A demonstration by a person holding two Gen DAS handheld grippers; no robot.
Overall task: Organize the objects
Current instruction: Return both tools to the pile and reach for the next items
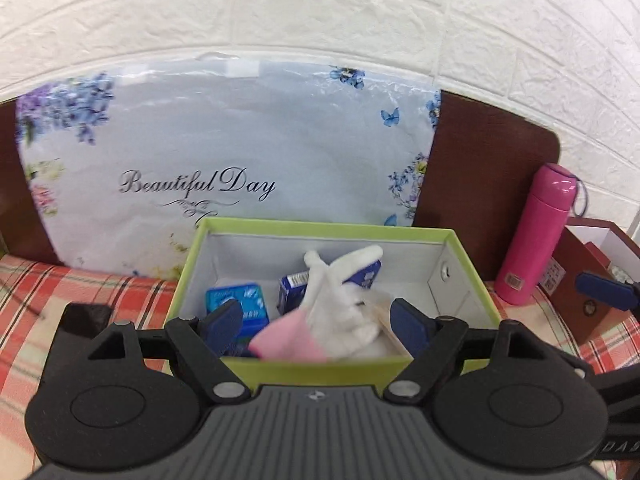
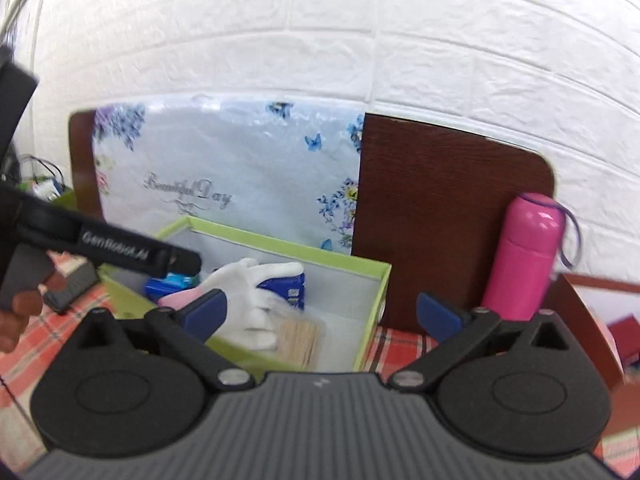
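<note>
Hovering over near rim of lime-green open cardboard box (image 1: 472, 276), left gripper (image 1: 318, 322) released, nothing between its fingers. Right gripper (image 2: 328, 312) also spread wide and empty, box ahead-left of it. White fabric glove with pink cuff (image 1: 340, 304) lies loose inside box, just ahead of left gripper, among blue packets (image 1: 236, 304). Pink metal flask (image 2: 524, 256) upright ahead-right, outside box.

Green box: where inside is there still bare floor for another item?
Bare floor in the green box runs along its far wall and right wall. The middle and left are crowded by the white glove, blue packets and brush.
</note>
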